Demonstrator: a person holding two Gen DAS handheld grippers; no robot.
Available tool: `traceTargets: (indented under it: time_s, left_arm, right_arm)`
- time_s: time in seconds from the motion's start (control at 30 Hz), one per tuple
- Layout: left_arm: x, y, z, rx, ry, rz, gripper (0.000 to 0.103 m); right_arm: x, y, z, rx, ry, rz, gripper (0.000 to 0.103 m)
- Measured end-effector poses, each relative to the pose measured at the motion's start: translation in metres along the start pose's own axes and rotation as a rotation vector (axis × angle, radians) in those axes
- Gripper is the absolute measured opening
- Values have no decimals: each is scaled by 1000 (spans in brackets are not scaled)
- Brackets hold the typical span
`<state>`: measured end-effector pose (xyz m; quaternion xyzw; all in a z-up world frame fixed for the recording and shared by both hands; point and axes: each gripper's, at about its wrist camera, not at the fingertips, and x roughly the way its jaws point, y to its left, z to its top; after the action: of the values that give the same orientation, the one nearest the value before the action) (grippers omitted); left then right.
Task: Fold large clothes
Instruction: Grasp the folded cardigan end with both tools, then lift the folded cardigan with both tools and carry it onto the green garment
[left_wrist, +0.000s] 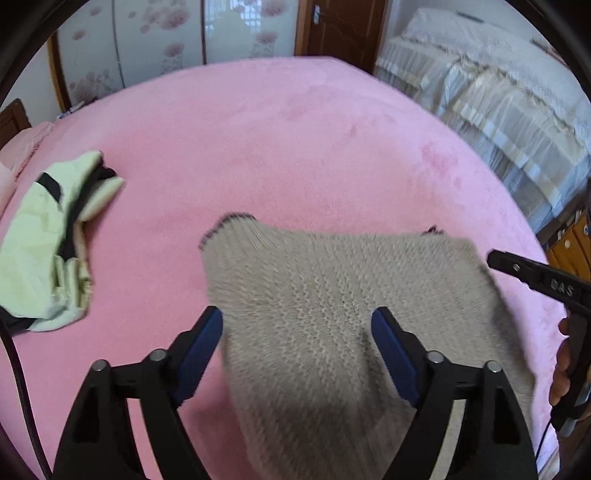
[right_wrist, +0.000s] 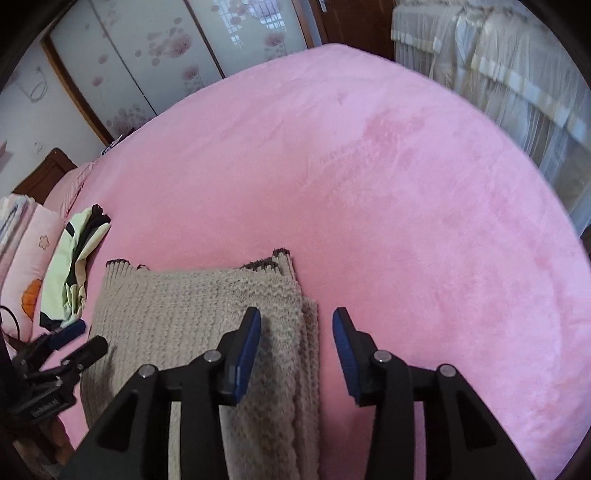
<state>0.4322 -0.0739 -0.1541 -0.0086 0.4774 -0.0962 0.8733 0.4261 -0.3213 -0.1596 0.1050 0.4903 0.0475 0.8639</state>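
A folded beige ribbed-knit sweater (right_wrist: 199, 314) is lying on the near part of a pink plush bedspread (right_wrist: 406, 184). The left gripper (left_wrist: 297, 328) is hovering over the sweater, jaws wide apart and gripping nothing. The right gripper (right_wrist: 296, 332) is hanging at the sweater's right edge, jaws apart and empty. A crumpled pale-green garment (left_wrist: 44, 240) is lying left of the sweater.

The left gripper (left_wrist: 297, 325) points steeply downward with its jaws spread wide and nothing pinched between the blue pads (left_wrist: 391, 350). The right gripper (right_wrist: 296, 328) points downward at a similar angle, jaws parted to a moderate gap, pads clear of contact. A hand (left_wrist: 561, 373) grasps the right gripper's handle.
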Motion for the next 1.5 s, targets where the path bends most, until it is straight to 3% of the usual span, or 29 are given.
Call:
traceTargets:
  time_s: [0.13, 0.27, 0.33, 0.5, 0.6, 0.73, 0.8, 0.9, 1.0, 1.13, 1.23, 1.33, 1.5]
  left_arm:
    - [-40, 2, 4, -1, -16, -6, 91]
    - [-81, 2, 4, -5, -15, 7, 93]
    - [-99, -1, 2, -7, -22, 41, 93]
    - [-127, -6, -10, -10, -41, 12, 93]
    - [-130, -8, -19, -18, -19, -63, 93]
    - [-118, -3, -34, -65, 11, -145, 93]
    - [-107, 3, -44, -106, 12, -209, 93]
    - [-85, 10, -57, -132, 44, -209, 93]
    - [-62, 15, -68, -141, 88, -228, 93]
    - [-25, 20, -82, -167, 165, -253, 93]
    - [-2, 23, -91, -187, 192, -289, 93]
    - [16, 23, -99, -191, 207, -293, 98]
    - [45, 29, -110, -245, 247, -380, 101]
  right_arm:
    - [-61, 1, -3, -5, -54, 53, 74]
    - [-116, 3, -10, -45, -116, 93, 85]
    - [-138, 6, -14, -65, -133, 115, 101]
    - [-166, 13, -28, -105, -143, 164, 103]
    - [-165, 15, -38, -132, -157, 194, 103]
    - [-149, 12, -51, -121, -138, 197, 103]
    - [-134, 12, -57, -144, -99, 153, 103]
    - [-106, 12, -67, -192, -30, 73, 103]
    - [-82, 4, -73, -182, 24, 88, 103]
    - [-57, -3, -78, -168, 75, 135, 103]
    - [-29, -11, -79, -122, 162, 191, 103]
    - [-3, -16, -82, -72, 234, 243, 103]
    - [32, -23, -90, 1, 333, 392, 103]
